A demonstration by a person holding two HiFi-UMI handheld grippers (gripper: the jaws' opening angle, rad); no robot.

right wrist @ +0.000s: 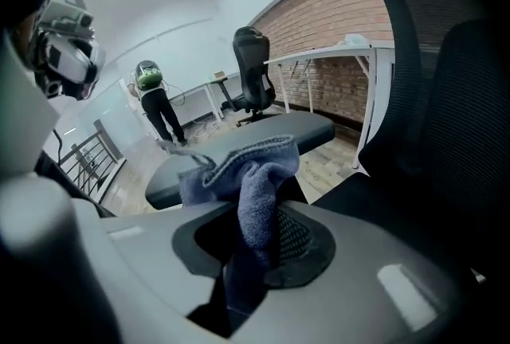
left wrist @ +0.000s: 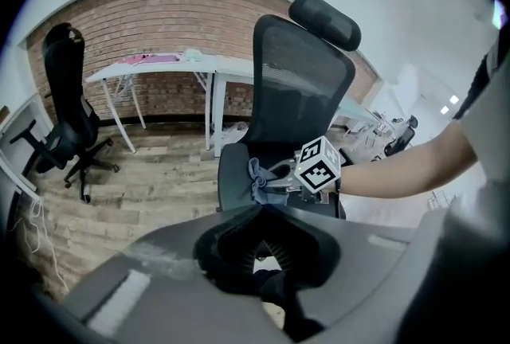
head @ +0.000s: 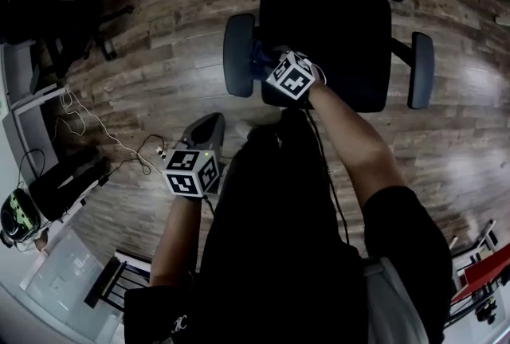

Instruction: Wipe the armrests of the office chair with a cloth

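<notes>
Wiping apparently under way at left armrest (head: pixel 237 56), cloth (right wrist: pixel 247 167) clenched in right gripper (head: pixel 263 68); left gripper (head: pixel 207 127) closed, empty; right armrest (head: pixel 421 70) likely unwiped.

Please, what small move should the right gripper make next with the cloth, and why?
Probably ease the right gripper sideways until the blue terry cloth lies flat on top of the dark padded armrest. The gripper is shut on the cloth, which seems bunched at the pad's inner edge, not yet across its top.

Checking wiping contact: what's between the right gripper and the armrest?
The blue cloth, pinched in the right gripper, bunches in front of the armrest; the right gripper view shows it.
</notes>
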